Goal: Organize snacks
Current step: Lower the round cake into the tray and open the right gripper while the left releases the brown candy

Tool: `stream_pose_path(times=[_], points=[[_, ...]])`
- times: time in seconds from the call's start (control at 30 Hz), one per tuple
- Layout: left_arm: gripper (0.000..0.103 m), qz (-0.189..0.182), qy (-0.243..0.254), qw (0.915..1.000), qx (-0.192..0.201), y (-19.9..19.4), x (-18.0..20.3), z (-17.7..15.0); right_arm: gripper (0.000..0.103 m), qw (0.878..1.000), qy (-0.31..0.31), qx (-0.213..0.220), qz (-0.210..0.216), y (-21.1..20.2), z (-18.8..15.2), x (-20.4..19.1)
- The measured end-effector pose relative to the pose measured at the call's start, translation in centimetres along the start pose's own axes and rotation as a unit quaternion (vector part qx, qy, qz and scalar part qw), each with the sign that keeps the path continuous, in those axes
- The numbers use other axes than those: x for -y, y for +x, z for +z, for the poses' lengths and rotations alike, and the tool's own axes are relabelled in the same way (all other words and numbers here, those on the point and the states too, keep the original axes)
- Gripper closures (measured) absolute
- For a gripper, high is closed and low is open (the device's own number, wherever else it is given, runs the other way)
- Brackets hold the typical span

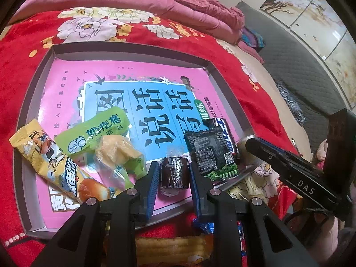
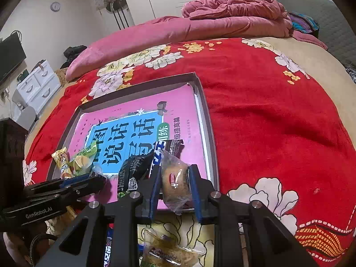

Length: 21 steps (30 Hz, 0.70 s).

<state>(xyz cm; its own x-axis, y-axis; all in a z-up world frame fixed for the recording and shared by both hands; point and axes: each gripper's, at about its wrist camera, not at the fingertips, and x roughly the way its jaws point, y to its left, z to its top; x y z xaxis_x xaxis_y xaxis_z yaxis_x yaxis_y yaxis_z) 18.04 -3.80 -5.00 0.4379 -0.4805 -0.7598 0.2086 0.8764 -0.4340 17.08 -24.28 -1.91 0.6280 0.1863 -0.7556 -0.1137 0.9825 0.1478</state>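
A grey shallow box (image 1: 42, 71) lined with a pink book lies on the red floral bedspread; it also shows in the right wrist view (image 2: 207, 120). Inside it lie a yellow snack packet (image 1: 42, 153), a green milk-candy packet (image 1: 95, 131), a clear packet of yellow pastry (image 1: 120, 153), a black packet (image 1: 209, 151) and a blue-white bar (image 1: 229, 133). My left gripper (image 1: 173, 173) is shut on a dark brown wrapped cake (image 1: 174, 172) above the box's near edge. My right gripper (image 2: 175, 184) is shut on a wrapped brown pastry (image 2: 175, 180) above the box's near right corner.
Loose snacks lie on the bedspread below the grippers: a long yellow pastry (image 1: 173, 249), a clear-wrapped pastry (image 2: 169, 249) and a dark bar (image 2: 109, 247). A pink quilt (image 2: 200, 22) is heaped at the far side. White drawers (image 2: 35, 84) stand at left.
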Motion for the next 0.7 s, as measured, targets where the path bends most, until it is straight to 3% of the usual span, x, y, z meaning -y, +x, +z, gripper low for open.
stream_pose_path(times=[0.47, 0.57, 0.7], points=[[0.075, 0.010, 0.003, 0.9999, 0.003, -0.4, 0.0, 0.0, 0.072, 1.000, 0.011, 0.011, 0.004, -1.6, 0.3, 0.1], [0.074, 0.011, 0.001, 0.9999, 0.004, -0.4, -0.2, 0.0, 0.070, 1.000, -0.014, 0.016, -0.021, -1.9, 0.3, -0.6], [0.074, 0.012, 0.000, 0.9999, 0.007, -0.6, -0.3, 0.0, 0.070, 1.000, -0.020, 0.016, -0.015, -2.2, 0.3, -1.0]])
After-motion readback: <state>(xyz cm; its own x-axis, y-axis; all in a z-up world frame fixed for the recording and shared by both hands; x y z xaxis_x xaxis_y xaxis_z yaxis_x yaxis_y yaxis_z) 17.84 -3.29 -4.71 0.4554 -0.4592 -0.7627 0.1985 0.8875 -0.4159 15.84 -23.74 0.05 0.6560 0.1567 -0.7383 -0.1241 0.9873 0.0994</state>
